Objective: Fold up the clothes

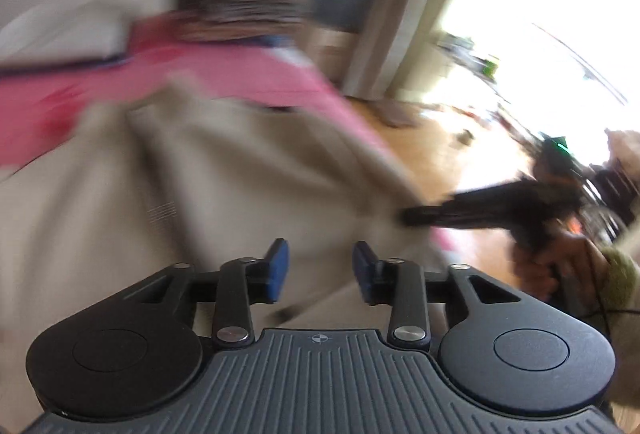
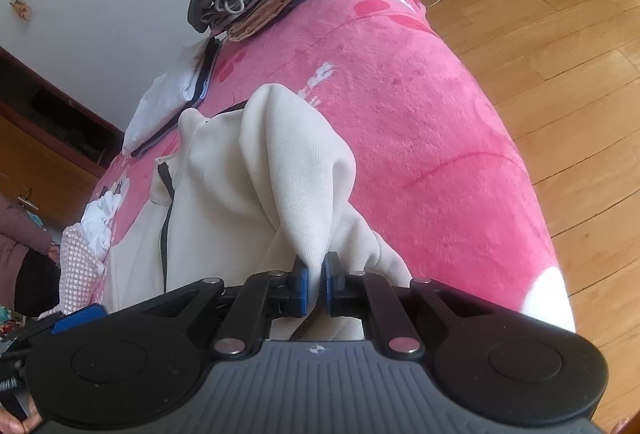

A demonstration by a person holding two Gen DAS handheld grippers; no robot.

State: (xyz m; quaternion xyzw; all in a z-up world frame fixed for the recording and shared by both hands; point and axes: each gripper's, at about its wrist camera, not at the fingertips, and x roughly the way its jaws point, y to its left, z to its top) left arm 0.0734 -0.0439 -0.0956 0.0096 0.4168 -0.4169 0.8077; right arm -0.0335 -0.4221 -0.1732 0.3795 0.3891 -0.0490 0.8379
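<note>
My right claw [image 2: 316, 284] is clenched on a bunched fold of the cream garment [image 2: 256, 170], which lies on the pink bed [image 2: 420, 122], lifting it to fold. My left claw [image 1: 320, 270] hangs released just above the garment, holding nothing.

Left wrist view smeared: cream garment [image 1: 240, 170] and clothes stack [image 1: 248, 6] lack detail.

Fluffy pink blanket [image 2: 420, 138], ribbed cream garment [image 2: 288, 170], glossy wood floor [image 2: 560, 46].
</note>
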